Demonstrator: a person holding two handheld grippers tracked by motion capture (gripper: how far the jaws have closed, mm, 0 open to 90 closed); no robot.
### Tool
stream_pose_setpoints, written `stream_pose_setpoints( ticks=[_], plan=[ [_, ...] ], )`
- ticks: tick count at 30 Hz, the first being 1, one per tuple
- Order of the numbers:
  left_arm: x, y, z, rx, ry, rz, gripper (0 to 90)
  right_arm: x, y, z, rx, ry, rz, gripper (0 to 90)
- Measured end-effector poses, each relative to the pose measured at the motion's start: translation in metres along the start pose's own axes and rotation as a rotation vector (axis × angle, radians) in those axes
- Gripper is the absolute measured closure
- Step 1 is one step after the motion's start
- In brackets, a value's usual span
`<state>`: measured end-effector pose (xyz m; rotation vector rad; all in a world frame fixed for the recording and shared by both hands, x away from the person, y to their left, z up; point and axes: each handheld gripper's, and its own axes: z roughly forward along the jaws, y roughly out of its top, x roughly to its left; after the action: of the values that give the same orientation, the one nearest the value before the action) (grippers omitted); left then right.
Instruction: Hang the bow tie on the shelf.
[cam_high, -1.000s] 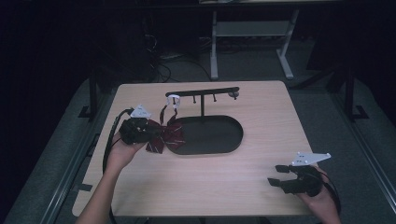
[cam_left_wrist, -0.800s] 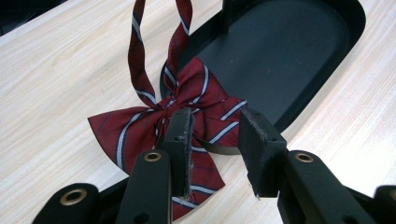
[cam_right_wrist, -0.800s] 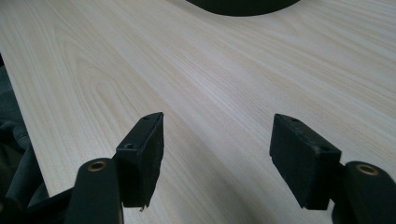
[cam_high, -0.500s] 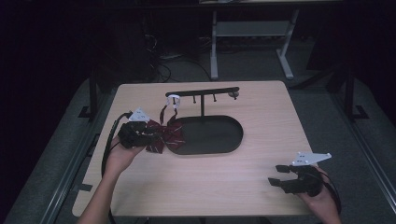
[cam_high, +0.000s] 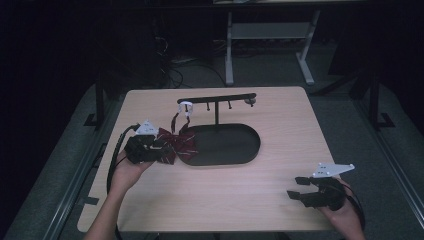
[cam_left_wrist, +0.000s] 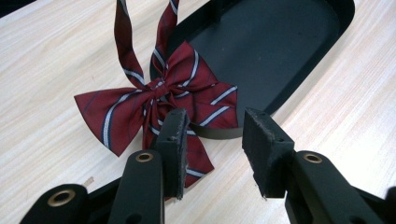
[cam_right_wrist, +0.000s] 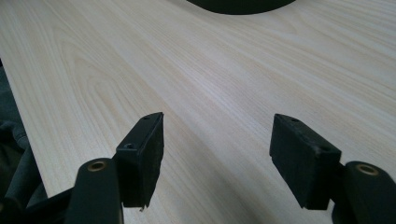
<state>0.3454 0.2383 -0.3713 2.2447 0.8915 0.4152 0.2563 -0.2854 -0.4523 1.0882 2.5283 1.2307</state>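
— Pale wood table (cam_high: 210, 210), dark room behind. Where to start?

— Far left. Left gripper (cam_left_wrist: 215, 128): just been opening, now about half wide. One wing of the bow (cam_left_wrist: 177, 93) right against its left pad, a little cloth in the gap, nothing pinched.

— And the bow itself?

— Flat on the wood, lapping over the left end of the tray (cam_high: 235, 150). Straps up to the white clasp (cam_high: 185, 106), hooked on the bar (cam_high: 215, 98).

— Looks like letting go, then. How to do it well?

— Probably so. Open a touch wider first, clear of both sides of the wing. Then back straight out, slow and a little raised, to avoid dragging cloth along. No sideways tug on the straps: could pull the clasp off the bar.

— Right gripper (cam_high: 295, 187)?

— Near the right corner, wide apart, empty, just over bare wood. Best left parked there.
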Motion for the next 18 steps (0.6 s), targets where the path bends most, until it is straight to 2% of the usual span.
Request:
stream_pose_setpoints(
  ticks=[18],
  plan=[
    [-0.005,-0.02,-0.003,0.008,-0.001,-0.016,56.3,0.0,0.0,0.0,0.003,-0.001,0.003,34.7]
  ],
)
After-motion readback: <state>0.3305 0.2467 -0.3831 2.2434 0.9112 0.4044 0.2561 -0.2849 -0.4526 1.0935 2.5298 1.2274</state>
